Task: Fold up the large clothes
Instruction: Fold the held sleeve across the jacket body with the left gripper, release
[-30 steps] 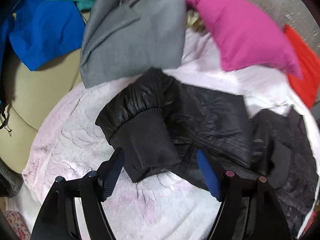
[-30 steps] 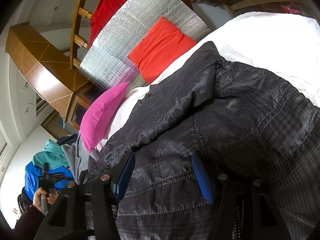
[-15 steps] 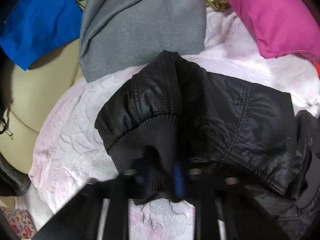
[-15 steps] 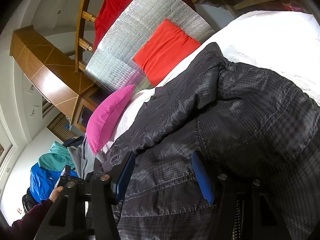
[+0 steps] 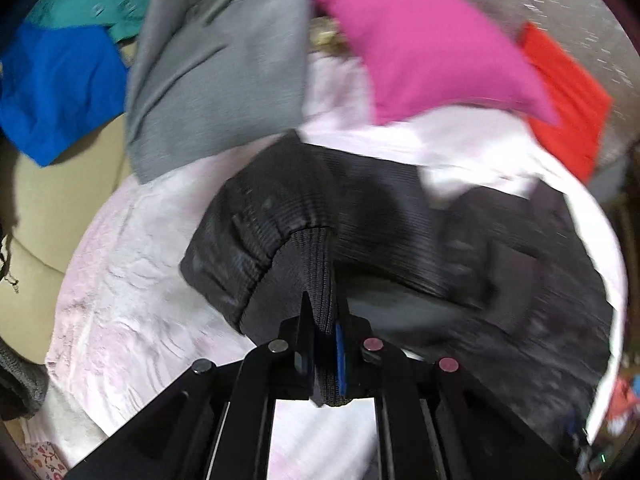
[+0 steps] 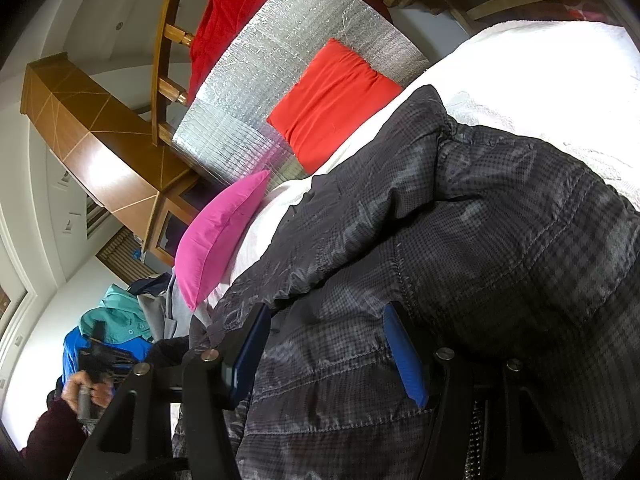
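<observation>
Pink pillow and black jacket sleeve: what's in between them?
In the left wrist view, only the pale bedspread lies between the pink pillow and the black jacket sleeve.

Jacket (image 5: pixel 400 232) on bedspread (image 5: pixel 132 280); pillow (image 5: pixel 420 48) behind (sweatshirt (image 5: pixel 216 76) left of it).

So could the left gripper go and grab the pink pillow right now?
Probably not yet. The left gripper is shut on the black jacket's cuff, so its fingers are full. The pink pillow lies uncovered farther up the bed, beyond the jacket; it would need to let go first.
</observation>
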`<state>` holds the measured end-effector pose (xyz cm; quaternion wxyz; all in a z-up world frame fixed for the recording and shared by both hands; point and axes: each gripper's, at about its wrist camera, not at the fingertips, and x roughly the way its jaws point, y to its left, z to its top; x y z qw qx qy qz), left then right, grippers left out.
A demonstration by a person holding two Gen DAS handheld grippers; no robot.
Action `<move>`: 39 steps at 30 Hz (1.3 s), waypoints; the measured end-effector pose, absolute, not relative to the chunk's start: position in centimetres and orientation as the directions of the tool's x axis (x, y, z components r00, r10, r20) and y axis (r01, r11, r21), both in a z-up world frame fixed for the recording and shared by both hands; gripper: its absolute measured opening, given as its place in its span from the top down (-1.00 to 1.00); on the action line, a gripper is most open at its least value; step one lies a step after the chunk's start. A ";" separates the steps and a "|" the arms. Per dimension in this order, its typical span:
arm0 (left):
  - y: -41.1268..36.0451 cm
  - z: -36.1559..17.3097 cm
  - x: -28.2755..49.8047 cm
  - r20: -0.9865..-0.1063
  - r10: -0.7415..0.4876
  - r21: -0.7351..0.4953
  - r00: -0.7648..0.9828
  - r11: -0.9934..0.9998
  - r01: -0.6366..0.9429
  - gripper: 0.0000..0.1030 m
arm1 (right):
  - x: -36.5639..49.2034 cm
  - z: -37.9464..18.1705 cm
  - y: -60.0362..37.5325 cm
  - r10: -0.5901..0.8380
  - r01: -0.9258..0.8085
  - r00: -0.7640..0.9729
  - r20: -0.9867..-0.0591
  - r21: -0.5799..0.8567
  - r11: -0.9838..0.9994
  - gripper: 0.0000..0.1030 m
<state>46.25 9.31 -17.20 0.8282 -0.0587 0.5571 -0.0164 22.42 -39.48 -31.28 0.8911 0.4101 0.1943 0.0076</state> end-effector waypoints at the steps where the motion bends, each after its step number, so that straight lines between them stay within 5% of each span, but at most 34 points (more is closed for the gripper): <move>1: 8.5 -16.6 45.8 -0.919 -0.107 -0.122 0.380 0.992 -0.015 0.84 | 22.4 -31.3 -39.5 0.174 0.144 0.925 -0.338 0.735 0.662 -0.23; 12: -6.3 -11.7 39.0 -0.897 -0.318 -0.233 0.306 0.931 0.281 0.84 | 21.7 -30.6 -39.6 0.184 0.160 0.915 -0.359 0.741 0.652 -0.29; 15: -10.8 -11.7 37.8 -0.899 -0.350 -0.251 0.262 0.904 0.346 0.84 | 20.9 -29.9 -39.5 0.219 0.141 0.908 -0.357 0.751 0.645 -0.50; 29: -24.2 -16.8 35.0 -0.913 -0.405 -0.334 0.041 0.803 0.494 0.82 | 17.2 -25.6 -38.6 0.259 0.021 0.902 -0.345 0.635 0.772 -0.52; 31: -23.9 -16.4 34.8 -0.903 -0.427 -0.350 0.038 0.787 0.508 0.78 | 17.9 -25.4 -37.9 0.271 0.008 0.890 -0.365 0.608 0.794 -0.51; 36: -19.4 -12.8 35.6 -0.861 -0.479 -0.336 0.171 0.788 0.515 0.23 | 19.6 -25.9 -36.6 0.294 -0.001 0.862 -0.413 0.579 0.816 -0.52; 39: -15.0 -11.4 36.9 -0.835 -0.491 -0.341 0.250 0.817 0.466 0.20 | 20.3 -25.6 -35.8 0.308 -0.018 0.852 -0.423 0.565 0.825 -0.51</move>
